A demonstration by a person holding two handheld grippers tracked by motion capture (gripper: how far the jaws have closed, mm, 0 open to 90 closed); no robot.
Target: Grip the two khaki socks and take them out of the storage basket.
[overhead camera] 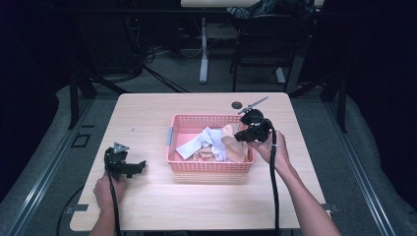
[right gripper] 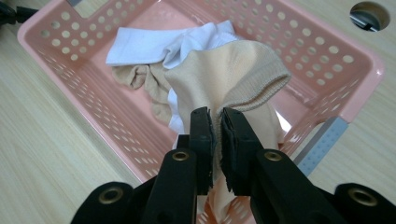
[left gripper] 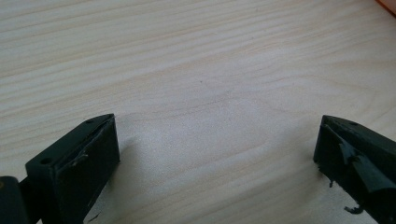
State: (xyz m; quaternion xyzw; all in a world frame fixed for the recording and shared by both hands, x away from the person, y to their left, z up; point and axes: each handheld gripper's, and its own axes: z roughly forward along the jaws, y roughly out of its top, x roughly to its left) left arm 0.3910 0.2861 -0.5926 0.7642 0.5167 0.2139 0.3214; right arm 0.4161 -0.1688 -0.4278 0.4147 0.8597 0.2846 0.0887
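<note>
On the left of the bench, the left gripper rests low with its jaws spread wide over bare wood, nothing between them. In the middle stands the pink basket, holding a white sock and crumpled beige ones. At its right side, the right gripper is clenched on a beige sock, held partly above the basket's contents.

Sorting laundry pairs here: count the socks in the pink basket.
3 visible. A beige sock is pinched in the right claw above the basket; a white sock lies behind it; another beige sock sits crumpled underneath. More may be hidden.
</note>
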